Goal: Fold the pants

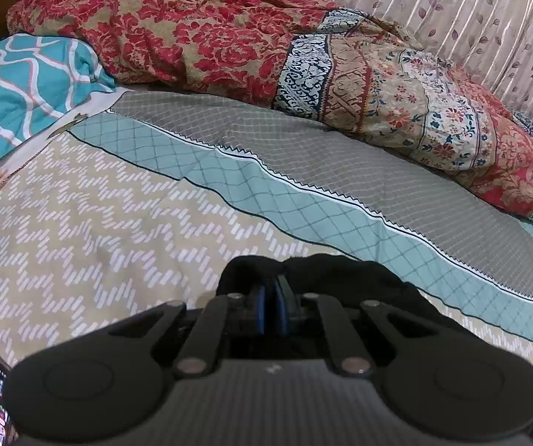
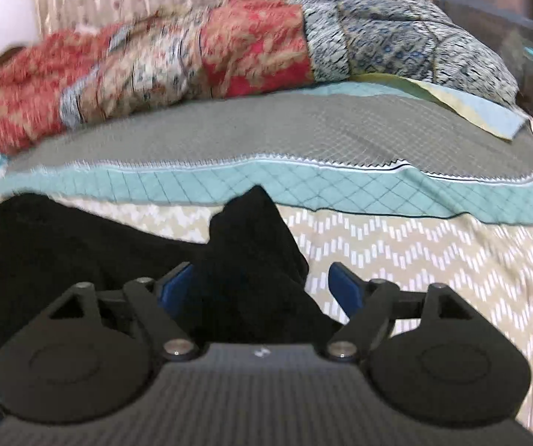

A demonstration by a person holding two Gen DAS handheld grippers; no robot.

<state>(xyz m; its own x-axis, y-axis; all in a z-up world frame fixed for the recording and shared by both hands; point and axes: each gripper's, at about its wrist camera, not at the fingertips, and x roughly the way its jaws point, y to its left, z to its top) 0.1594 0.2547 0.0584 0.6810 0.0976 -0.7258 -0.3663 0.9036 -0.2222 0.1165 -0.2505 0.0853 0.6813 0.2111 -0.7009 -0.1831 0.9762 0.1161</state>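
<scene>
The black pants (image 2: 80,245) lie on the bed (image 2: 433,260), on the beige zigzag part of the bedspread at its near side, with the bulk spread toward the left in the right wrist view and one bunched peak rising between the right tongs (image 2: 262,282). Those tongs stand wide apart, blue pads on either side of the peak but not pressing it. I judge that they are placed to pinch that bunch, though a fresh release would look the same; the blur in this view hints at motion.

The left tongs (image 1: 271,297) are closed almost pad to pad on a fold of the same black cloth, which bulges out just beyond and to the right of the tips. Holding one edge firmly probably keeps the garment anchored or lifted while the other hand works.

Both tools point low and forward across the bed toward the crumpled red floral quilt (image 1: 199,29) at the far side. A teal patterned pillow (image 1: 25,81) sits far left.
</scene>
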